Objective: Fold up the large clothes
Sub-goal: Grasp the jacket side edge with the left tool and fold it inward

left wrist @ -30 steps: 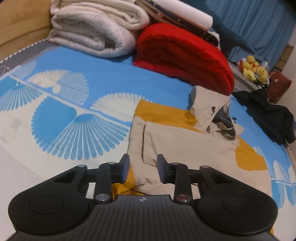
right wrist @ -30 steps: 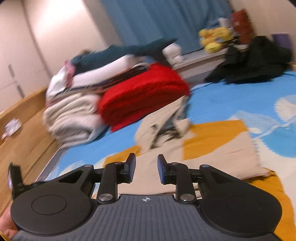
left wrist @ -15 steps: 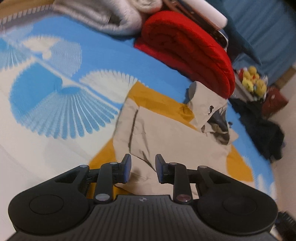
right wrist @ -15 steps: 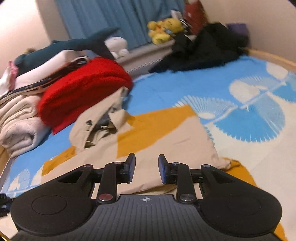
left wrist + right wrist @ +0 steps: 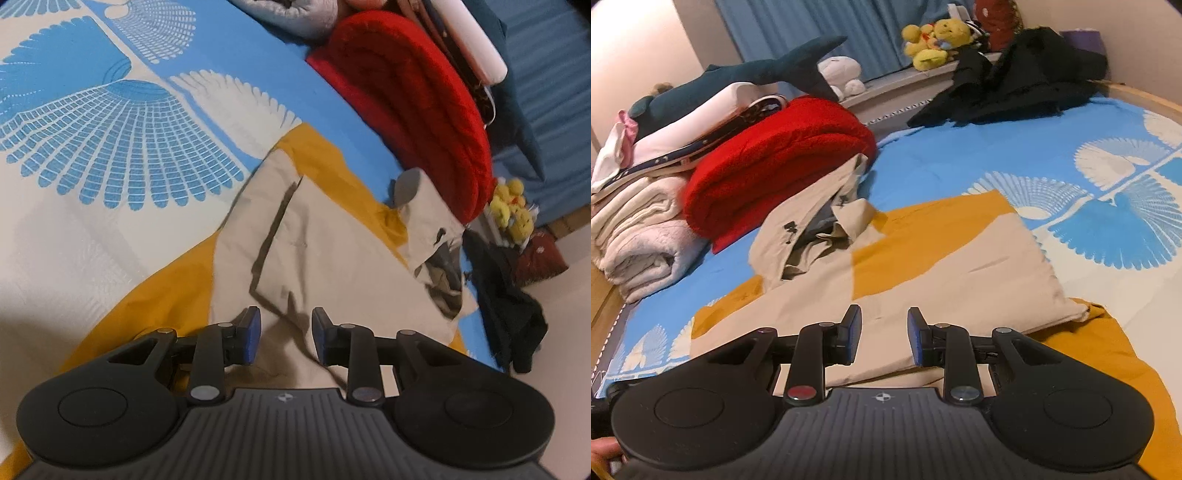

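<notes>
step: grab phase of a fold, judged; both grippers sit low over the near edge of the coat, nothing lifted yet
coat: beige and mustard, lies spread on the bed, partly folded already, collar end bunched up beside the red blanket
left gripper: jaws released, gap open over a beige wrinkle, holds nothing
right gripper: jaws released, over the beige hem, holds nothing
contact: cannot tell if either tip touches cloth
next move: judged, drop both onto the near hem, pinch through the layers, carry it up toward the collar; needs matched height so the fold lands square
risk: slack cloth, may catch only the top layer
count coats in work: one
count grippers: two
count red blankets: one
count black clothes piles: one, far corner of bed
count yellow plush toys: cluster, cannot tell the number
count shark plush: one, on the stack of folded bedding
</notes>
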`<state>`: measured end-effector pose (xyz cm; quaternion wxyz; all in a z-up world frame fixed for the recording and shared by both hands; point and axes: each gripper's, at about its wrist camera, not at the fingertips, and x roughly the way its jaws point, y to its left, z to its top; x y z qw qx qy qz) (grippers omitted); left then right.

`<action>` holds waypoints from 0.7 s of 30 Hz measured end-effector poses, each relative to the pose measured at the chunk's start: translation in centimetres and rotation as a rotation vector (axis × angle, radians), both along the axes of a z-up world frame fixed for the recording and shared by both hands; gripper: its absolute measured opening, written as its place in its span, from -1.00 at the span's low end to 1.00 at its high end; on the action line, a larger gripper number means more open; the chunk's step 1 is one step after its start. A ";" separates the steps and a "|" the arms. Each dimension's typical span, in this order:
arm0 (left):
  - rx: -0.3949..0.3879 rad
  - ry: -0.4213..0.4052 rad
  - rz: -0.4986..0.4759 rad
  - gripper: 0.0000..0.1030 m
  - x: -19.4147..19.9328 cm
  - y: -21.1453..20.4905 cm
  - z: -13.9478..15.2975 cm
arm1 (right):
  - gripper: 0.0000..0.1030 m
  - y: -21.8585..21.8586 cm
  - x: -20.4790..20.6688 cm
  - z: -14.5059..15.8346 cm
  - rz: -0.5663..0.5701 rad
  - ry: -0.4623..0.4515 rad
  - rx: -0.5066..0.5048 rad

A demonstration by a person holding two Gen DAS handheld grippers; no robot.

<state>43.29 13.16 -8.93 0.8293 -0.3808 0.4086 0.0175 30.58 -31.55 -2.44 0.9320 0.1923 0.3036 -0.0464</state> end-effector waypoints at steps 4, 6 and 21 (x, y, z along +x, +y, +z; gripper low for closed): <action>-0.017 -0.005 0.033 -0.23 0.7 0.3 -0.3 | -0.43 -0.1 0.3 -0.1 -0.002 0.010 0.002; -0.036 0.009 0.056 -0.23 0.8 0.4 -0.7 | -0.43 -0.1 0.3 -0.3 -0.001 0.017 0.006; 0.048 -0.076 0.030 -1.00 -1.9 -0.2 6.5 | -0.43 -0.4 0.9 -1.3 -0.024 0.062 0.019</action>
